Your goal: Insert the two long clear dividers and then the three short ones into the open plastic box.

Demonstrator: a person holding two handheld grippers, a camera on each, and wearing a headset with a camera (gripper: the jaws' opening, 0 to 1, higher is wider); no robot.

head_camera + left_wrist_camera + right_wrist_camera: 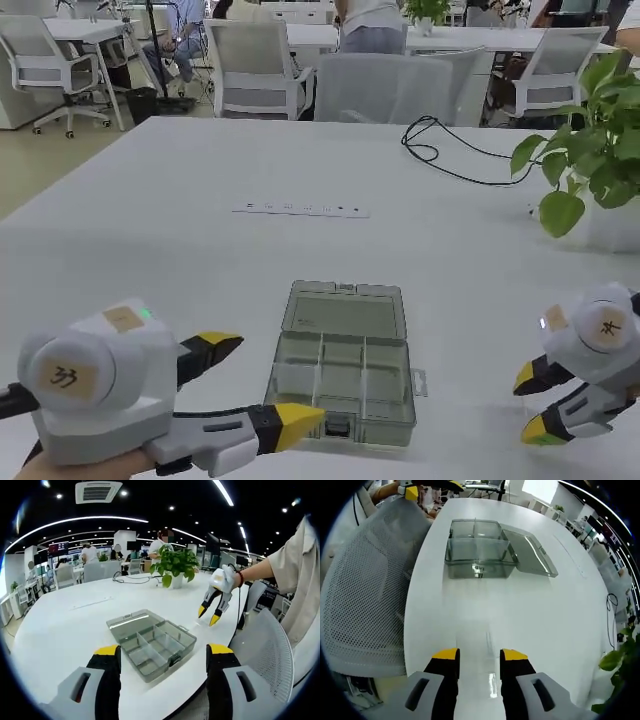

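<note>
White table (200, 250) spans workspace. Open plastic box (340, 395) sits near table's front edge, between grippers. Box long axis runs left-right across person, latch side faces person, lid (346, 312) lies flat on far side. Clear dividers (320, 365) stand inside, splitting box into compartments. Left gripper (272, 378) hovers just left of box, tips aimed right toward it, jaws wide, holding nothing. Right gripper (525, 407) sits well right of box, tips aimed left and down, jaws moderately apart, holding nothing.

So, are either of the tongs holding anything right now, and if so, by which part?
Nothing is held. The left tongs and the right tongs both stand open, jaws empty, apart from the plastic box.
</note>
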